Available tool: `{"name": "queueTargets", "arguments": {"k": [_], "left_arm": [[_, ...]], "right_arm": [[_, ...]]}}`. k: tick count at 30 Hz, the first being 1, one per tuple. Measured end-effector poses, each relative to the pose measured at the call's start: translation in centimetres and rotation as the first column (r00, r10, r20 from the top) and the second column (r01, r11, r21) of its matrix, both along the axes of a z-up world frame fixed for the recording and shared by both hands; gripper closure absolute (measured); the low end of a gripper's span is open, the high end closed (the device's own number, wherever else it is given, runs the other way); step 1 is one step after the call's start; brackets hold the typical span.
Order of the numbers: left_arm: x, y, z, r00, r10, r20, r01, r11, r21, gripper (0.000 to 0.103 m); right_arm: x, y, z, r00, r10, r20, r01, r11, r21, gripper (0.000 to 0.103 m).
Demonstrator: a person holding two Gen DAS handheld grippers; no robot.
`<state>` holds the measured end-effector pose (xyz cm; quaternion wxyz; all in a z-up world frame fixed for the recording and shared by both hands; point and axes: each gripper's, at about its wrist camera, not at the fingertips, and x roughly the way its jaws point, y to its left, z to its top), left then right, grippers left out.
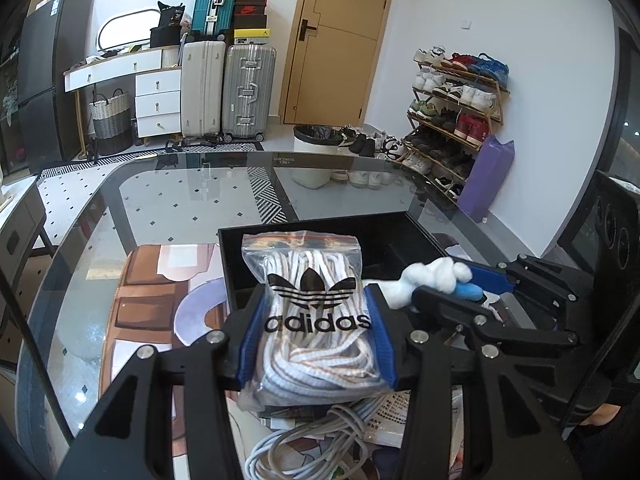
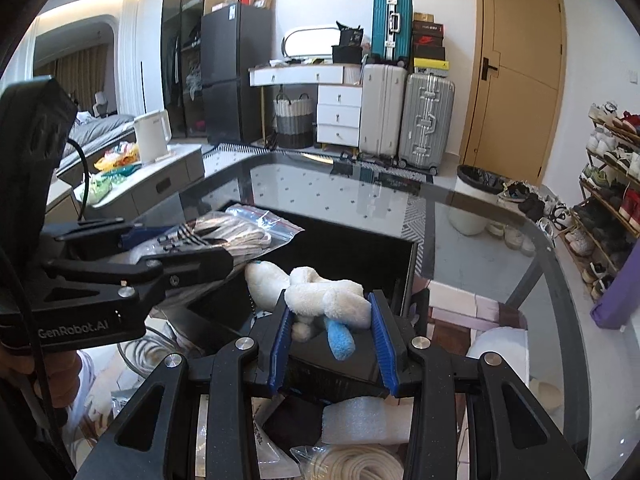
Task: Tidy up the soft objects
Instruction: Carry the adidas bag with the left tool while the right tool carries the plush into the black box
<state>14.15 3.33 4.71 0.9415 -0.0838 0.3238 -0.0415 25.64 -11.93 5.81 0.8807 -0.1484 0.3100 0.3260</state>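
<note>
I see a clear, glossy plastic zip bag (image 1: pixel 308 280) crinkled around woven white laces, held in my left gripper (image 1: pixel 316 340), whose frame is matt black plastic with bright metal screw heads and ribbed blue rubbery pads (image 1: pixel 384 344). My right gripper (image 2: pixel 334 340) is built the same and carries a fluffy white plush toy (image 2: pixel 320 296) with a blue fleecy patch. The surface (image 1: pixel 160 208) is smooth dark glass, shiny with reflections. The black box (image 2: pixel 360 248) looks matt. A coiled grey cable (image 1: pixel 304 440) has a smooth sheath.
</note>
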Motion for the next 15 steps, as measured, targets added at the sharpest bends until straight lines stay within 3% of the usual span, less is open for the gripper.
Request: {"name": "queueTargets", "arguments": {"k": [15], "left_arm": [[-0.1,-0.6,-0.1,1.0,-0.016,-0.006,0.017,0.999,0.043,0.056]], "right_arm": [[-0.4,-1.1,-0.4,0.99,-0.041,-0.134,0.047,0.998,0.046,0.066]]}}
